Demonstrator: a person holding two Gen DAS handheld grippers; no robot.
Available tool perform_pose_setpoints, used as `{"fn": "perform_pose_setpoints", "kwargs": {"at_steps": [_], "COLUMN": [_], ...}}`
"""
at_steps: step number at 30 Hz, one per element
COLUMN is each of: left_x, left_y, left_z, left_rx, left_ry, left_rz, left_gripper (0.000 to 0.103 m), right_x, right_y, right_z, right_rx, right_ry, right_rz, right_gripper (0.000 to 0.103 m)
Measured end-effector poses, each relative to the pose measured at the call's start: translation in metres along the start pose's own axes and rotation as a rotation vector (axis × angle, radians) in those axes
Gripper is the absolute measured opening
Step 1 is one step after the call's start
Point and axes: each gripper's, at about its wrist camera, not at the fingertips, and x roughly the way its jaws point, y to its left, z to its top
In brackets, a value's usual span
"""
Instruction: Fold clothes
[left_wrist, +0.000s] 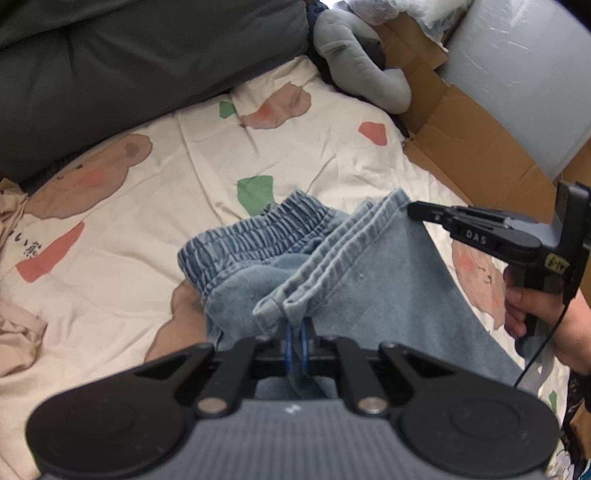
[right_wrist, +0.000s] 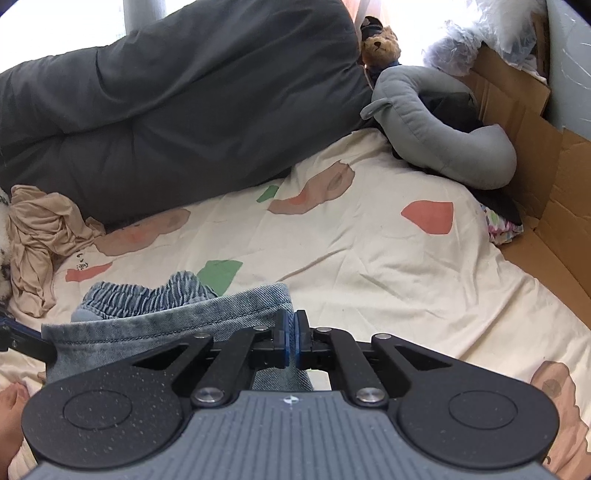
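Observation:
Light blue denim pants (left_wrist: 369, 280) lie folded over on the cream printed bed sheet (left_wrist: 155, 229), with the hem ends brought up beside the elastic waistband (left_wrist: 255, 229). My left gripper (left_wrist: 295, 332) is shut on the near corner of the hem. The right gripper (left_wrist: 413, 212) enters from the right of the left wrist view, pinching the far hem corner. In the right wrist view the same pants (right_wrist: 166, 321) hang left of my right gripper (right_wrist: 291, 332), whose blue pads are pressed together on the denim edge. A hand (left_wrist: 532, 314) holds the right tool.
A dark grey duvet (right_wrist: 177, 107) fills the back left. A grey plush toy (right_wrist: 443, 122) and a teddy bear (right_wrist: 380, 44) sit at the back right beside cardboard (right_wrist: 535, 177). A crumpled beige garment (right_wrist: 40, 243) lies at the left.

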Motion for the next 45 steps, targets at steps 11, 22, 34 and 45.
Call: {"fn": "perform_pose_setpoints", "kwargs": {"at_steps": [11,22,34,45], "left_x": [0.011,0.004,0.010,-0.005], "left_y": [0.006,0.013,0.003,0.000], "left_z": [-0.003,-0.007,-0.003,-0.001], "left_rx": [0.003,0.005,0.010,0.003], "left_ry": [0.031,-0.003,0.013,-0.057], "left_rz": [0.017,0.061,0.027,0.021], "left_gripper": [0.011,0.033,0.026,0.006], "right_x": [0.015,0.021,0.023,0.014], "right_y": [-0.003,-0.014,-0.009,-0.007], "right_z": [-0.008,-0.003,-0.004,0.007], "right_rx": [0.021,0.006,-0.047,-0.029], "right_ry": [0.037,0.046,0.069,0.009], "right_rz": [-0.006,0.095,0.106,0.105], "right_gripper": [0.006,0.040,0.019,0.003]}}
